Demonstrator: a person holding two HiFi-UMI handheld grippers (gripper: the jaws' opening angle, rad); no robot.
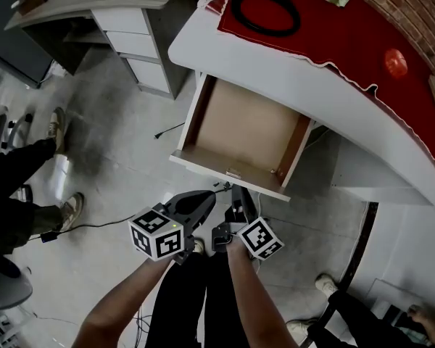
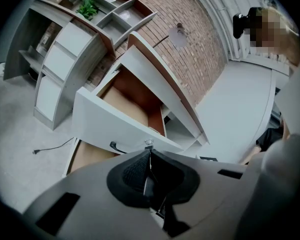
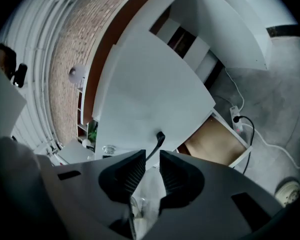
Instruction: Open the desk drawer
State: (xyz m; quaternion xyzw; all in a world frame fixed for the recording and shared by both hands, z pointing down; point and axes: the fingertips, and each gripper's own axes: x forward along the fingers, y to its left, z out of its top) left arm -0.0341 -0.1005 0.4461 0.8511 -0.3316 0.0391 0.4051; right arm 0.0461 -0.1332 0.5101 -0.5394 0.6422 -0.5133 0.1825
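Note:
The white desk drawer stands pulled out from under the white desk, its brown inside bare. Both grippers sit just before its front panel. My left gripper is shut with nothing between its pads; in the left gripper view it sits just under the drawer front, close to the small lock and to the right of the black handle. My right gripper has its jaws apart. In the right gripper view the black handle runs down between the fingertips, and neither pad presses on it.
A red cloth covers the desk's far side, with a black cable loop and an orange object on it. A grey drawer cabinet stands at the left. A person's shoes and loose cords lie on the floor.

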